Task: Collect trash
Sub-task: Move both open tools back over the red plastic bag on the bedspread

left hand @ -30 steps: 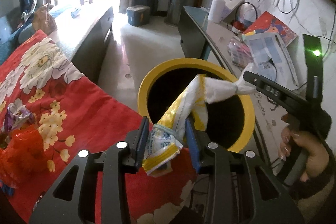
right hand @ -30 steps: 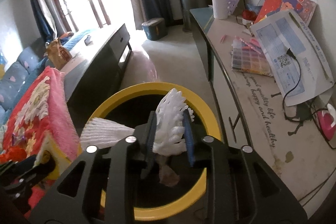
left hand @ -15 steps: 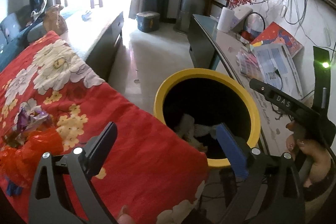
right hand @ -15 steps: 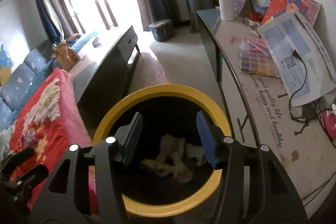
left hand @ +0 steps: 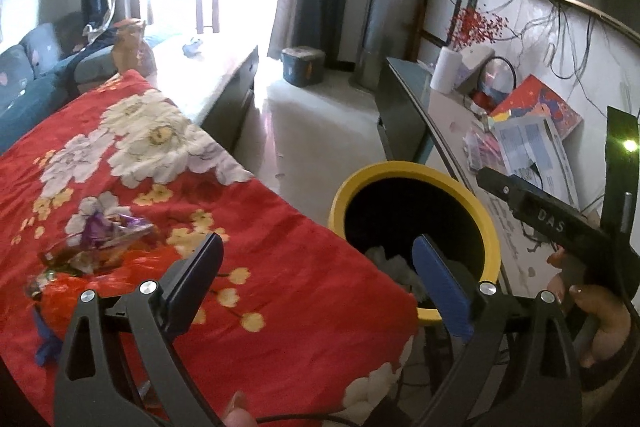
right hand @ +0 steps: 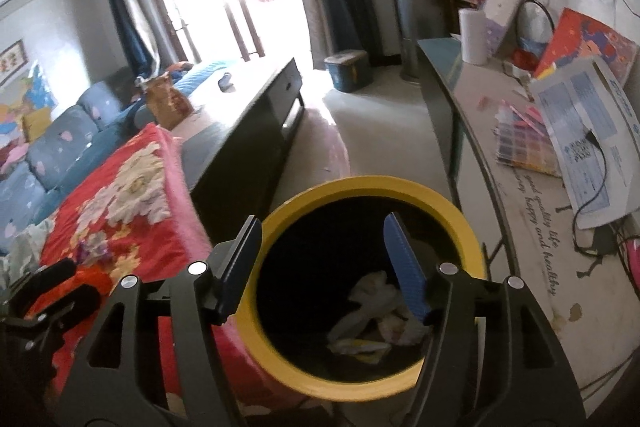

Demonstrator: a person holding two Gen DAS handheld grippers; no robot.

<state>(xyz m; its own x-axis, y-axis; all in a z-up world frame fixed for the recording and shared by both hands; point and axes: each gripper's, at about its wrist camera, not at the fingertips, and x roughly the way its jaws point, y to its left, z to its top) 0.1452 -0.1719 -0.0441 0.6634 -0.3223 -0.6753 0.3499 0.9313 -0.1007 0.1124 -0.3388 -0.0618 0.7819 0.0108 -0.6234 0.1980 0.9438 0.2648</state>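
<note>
A yellow-rimmed black bin (right hand: 464, 227) stands between the red floral cloth and a side table; it also shows in the left wrist view (left hand: 404, 169). White and yellow crumpled wrappers (right hand: 372, 323) lie at its bottom. My right gripper (right hand: 324, 267) is open and empty above the bin mouth. My left gripper (left hand: 316, 279) is open and empty over the cloth's edge, beside the bin. More trash lies on the cloth at the left: a purple wrapper (left hand: 108, 227) and a red bag (left hand: 60, 299).
The red floral cloth (left hand: 280, 287) covers a table at the left. A side table (right hand: 532, 211) at the right holds papers, a colour chart and cables. A dark TV cabinet (right hand: 248, 131), a sofa (right hand: 44, 163) and a small stool (right hand: 346, 69) stand farther back.
Both grippers opened and dropped their wrappers into the bin. Both have since pulled back, the left one swinging leftward over the cloth.
</note>
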